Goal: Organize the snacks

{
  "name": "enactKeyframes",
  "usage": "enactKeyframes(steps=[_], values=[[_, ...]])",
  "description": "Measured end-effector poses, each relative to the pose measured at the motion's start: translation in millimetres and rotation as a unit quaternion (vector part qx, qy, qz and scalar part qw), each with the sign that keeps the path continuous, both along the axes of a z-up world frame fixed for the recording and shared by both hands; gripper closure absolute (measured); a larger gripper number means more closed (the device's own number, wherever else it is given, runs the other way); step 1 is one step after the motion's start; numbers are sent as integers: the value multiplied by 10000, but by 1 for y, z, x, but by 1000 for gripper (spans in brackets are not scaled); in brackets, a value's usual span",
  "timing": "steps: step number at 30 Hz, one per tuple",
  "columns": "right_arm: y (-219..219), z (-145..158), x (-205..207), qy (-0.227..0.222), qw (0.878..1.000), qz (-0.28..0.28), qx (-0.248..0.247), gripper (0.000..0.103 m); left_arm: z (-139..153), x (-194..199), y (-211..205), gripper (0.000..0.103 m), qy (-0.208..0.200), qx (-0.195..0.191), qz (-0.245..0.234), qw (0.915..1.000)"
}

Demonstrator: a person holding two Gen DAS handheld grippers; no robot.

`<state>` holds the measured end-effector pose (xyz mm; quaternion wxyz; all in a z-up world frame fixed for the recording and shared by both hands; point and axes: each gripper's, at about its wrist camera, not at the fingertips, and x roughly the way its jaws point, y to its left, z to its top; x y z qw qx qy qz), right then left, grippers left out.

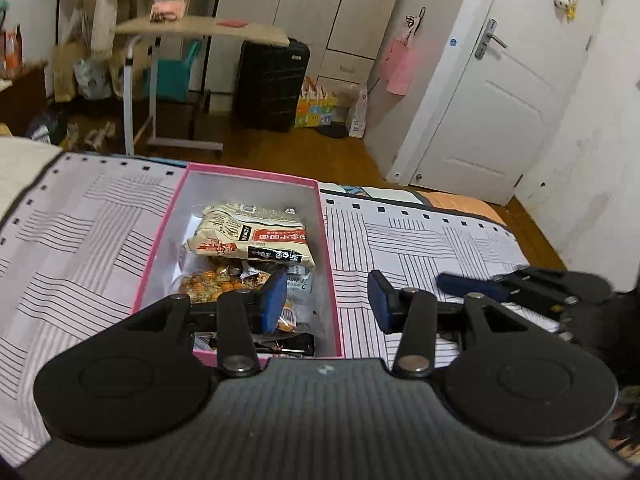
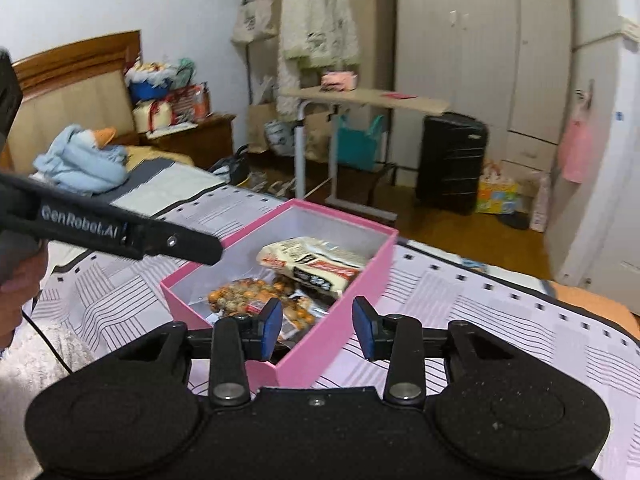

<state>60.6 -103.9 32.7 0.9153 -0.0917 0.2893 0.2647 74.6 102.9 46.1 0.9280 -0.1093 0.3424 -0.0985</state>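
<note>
An open pink box (image 1: 256,172) lies on the striped bedsheet (image 1: 80,240). Inside it are a cream noodle packet (image 1: 248,232), a bag of orange snacks (image 1: 212,284) and a dark packet (image 1: 296,344) at the near end. My left gripper (image 1: 328,300) hovers over the box's near right corner, open, with nothing between its blue pads. In the right wrist view the same box (image 2: 332,340) holds the noodle packet (image 2: 312,260) and the orange snacks (image 2: 240,296). My right gripper (image 2: 319,328) hangs open and empty just in front of the box's near wall. Each gripper shows in the other's view: right (image 1: 520,288), left (image 2: 120,232).
Beyond the bed stand a rolling side table (image 2: 360,100), a black suitcase (image 1: 272,84), a wardrobe (image 2: 480,40) and a white door (image 1: 500,100). A blue blanket (image 2: 80,160) lies near the headboard. A person's hand (image 2: 16,288) holds the left gripper.
</note>
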Motion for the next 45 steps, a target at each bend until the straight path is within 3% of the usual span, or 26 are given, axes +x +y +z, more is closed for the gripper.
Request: enactKeyframes(steps=[6,14,24,27,29,31,33,36,39,45], values=[[-30,9,-23,-57,9985,-528,99,52,9,-24,-18,57,-99,291,-6,9995],[-57,3,-48,53,9923,-1233,136,34,9,-46,-37,51,-245,631,31,9977],[-68,-8,-64,47,9868,-1617,0,21,-2,-67,-60,41,-331,1042,120,9939],[-70,-12,-66,51,9857,-1686,14,14,-5,-70,-65,34,-385,1179,158,9922],[-70,-13,-66,39,9837,-1797,23,3,-8,-73,-66,29,-433,1200,202,9916],[-69,-15,-68,-37,9812,-1931,-40,0,-10,-74,-66,28,-430,1165,238,9920],[-66,-17,-69,-71,9775,-2098,-213,0,-13,-75,-66,26,-391,1156,251,9922],[-62,-18,-69,-81,9724,-2296,-403,0,-14,-76,-68,11,-464,1242,226,9909],[-61,-17,-70,-92,9724,-2293,-418,0,-16,-81,-70,5,-592,1291,264,9895],[-66,-21,-70,117,9723,-2327,-168,0,-22,-83,-72,5,-549,1479,329,9869]])
